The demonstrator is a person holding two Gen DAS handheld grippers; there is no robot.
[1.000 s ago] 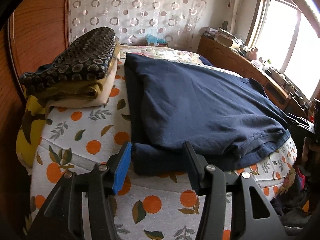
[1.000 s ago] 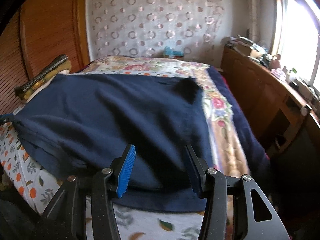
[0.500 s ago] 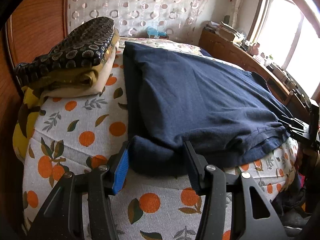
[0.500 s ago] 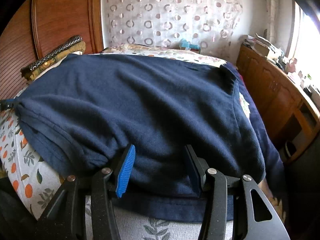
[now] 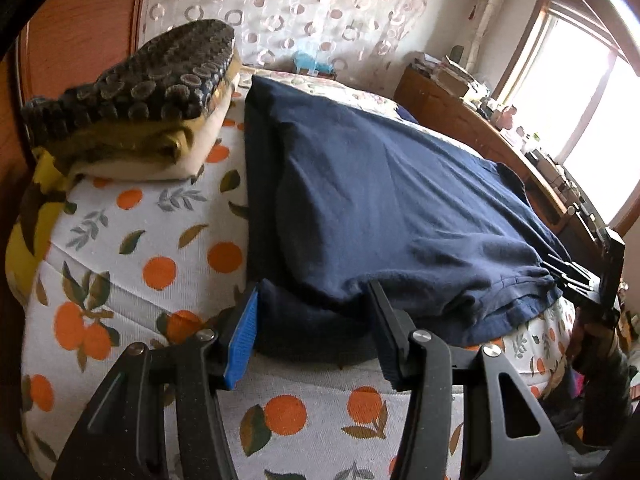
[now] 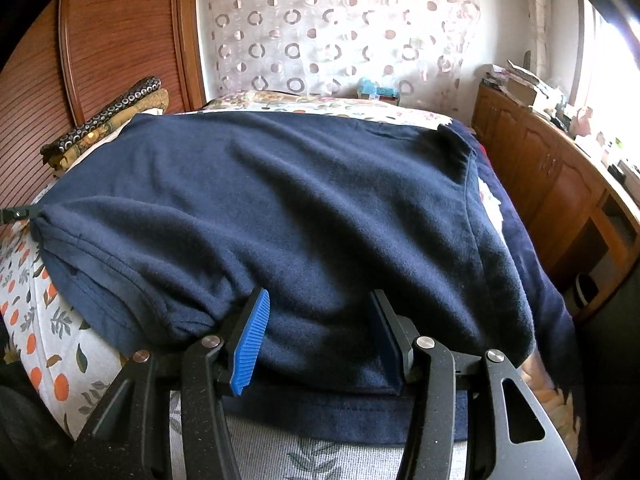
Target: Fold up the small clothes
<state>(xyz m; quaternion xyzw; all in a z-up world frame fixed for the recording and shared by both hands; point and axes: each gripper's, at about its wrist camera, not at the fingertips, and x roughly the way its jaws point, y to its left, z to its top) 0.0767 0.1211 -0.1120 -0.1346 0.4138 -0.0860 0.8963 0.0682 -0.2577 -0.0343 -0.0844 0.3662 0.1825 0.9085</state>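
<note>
Straddling the near hem of the dark navy knit garment [image 5: 380, 200] spread on the orange-print bed [image 5: 152, 264], the left hand-held gripper [image 5: 316, 328] has its jaws parted, cloth between. Only this view shows folded blankets [image 5: 132, 112] ahead-left. The right hand-held gripper [image 6: 320, 336] tilts downward, jaws apart around the hem.

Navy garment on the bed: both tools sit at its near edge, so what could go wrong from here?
The left tool straddles several layers of the navy blue knit garment; closing may catch only some. The right tool may also pinch the orange-print bedsheet. Lifting could drag cloth towards the stack of folded clothes.
</note>
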